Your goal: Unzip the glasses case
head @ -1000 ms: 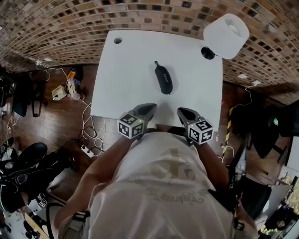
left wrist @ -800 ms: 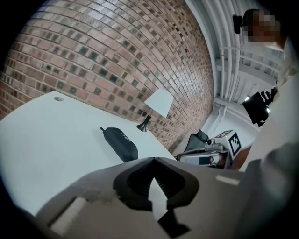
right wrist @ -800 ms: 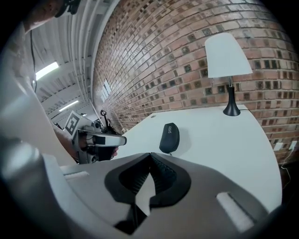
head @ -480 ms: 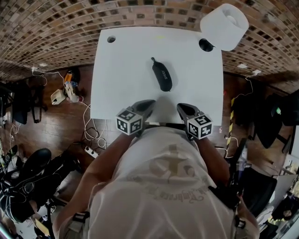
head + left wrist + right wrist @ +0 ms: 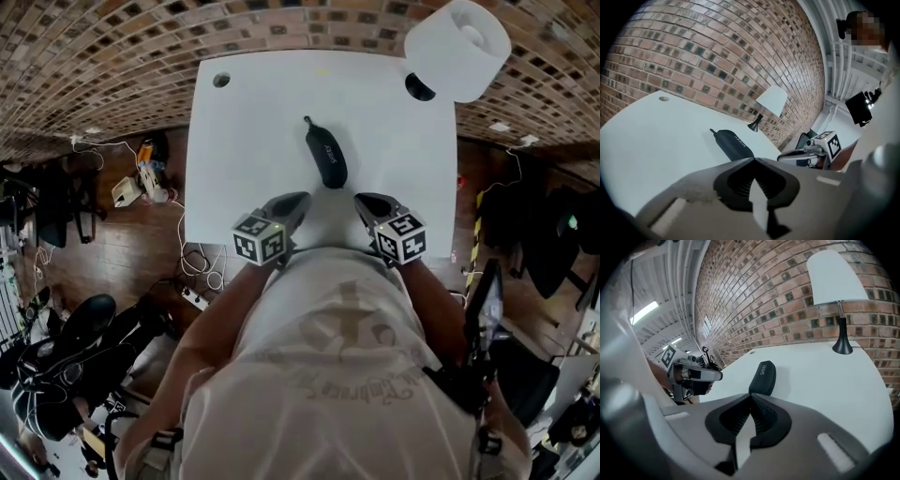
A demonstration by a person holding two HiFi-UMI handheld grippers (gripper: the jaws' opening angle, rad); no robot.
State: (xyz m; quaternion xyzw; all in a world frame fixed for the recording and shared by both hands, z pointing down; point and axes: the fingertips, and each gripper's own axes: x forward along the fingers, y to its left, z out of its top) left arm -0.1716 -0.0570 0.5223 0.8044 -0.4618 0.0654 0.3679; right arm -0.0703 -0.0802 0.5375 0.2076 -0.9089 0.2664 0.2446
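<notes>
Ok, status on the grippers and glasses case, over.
Left gripper shut, empty. Right gripper shut, empty. Glasses case closed on table, just ahead, untouched. Lamp far corner, clear of path.

A white table (image 5: 253,141) is set against a brick wall (image 5: 112,56). A lamp (image 5: 457,49) with a white shade is stood at the table's far right corner, on a black base (image 5: 419,87). A round hole (image 5: 221,81) is cut near the far left corner of the tabletop. To the left a dark wooden floor (image 5: 122,248) is seen, where white cables (image 5: 192,267) are trailed to a power strip (image 5: 195,298). A small cream object (image 5: 125,191) is left on the floor near the wall. Dark shapes at the lower left, possibly office chairs (image 5: 66,319), cannot be made out clearly.
</notes>
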